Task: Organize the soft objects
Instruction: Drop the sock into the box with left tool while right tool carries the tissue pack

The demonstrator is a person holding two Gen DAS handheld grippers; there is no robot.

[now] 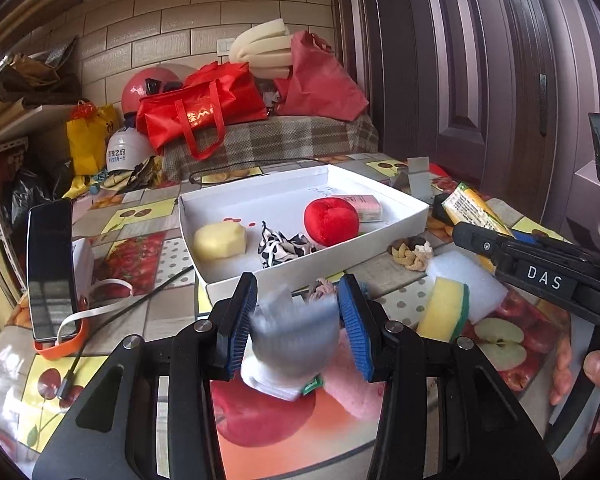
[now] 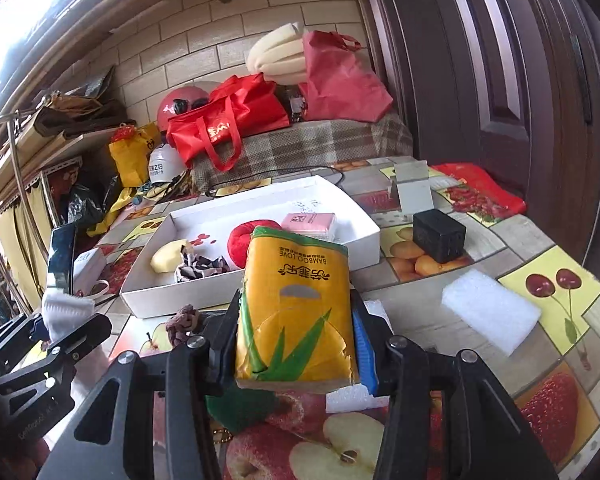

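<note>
My left gripper (image 1: 298,292) is shut on a grey and white sock (image 1: 292,332), lifted just in front of the white box (image 1: 300,278). Inside the box lie a pale yellow sponge piece (image 1: 219,241), a black-and-white scrunchie (image 1: 282,247), a red plush heart (image 1: 331,221) and a pink tissue pack (image 1: 367,206). My right gripper (image 2: 296,304) is shut on a yellow tissue pack (image 2: 296,312), held up near the box's front right corner (image 2: 374,240). In the right wrist view the left gripper (image 2: 66,320) shows at the left with the sock (image 2: 64,310).
On the fruit-print tablecloth lie a yellow-green sponge (image 1: 444,308), a white foam block (image 2: 492,312), a braided knot (image 1: 412,254), a pink cloth (image 1: 352,384) and a black box (image 2: 440,236). A phone (image 1: 50,268) stands at the left. Red bags (image 1: 200,108) fill the back.
</note>
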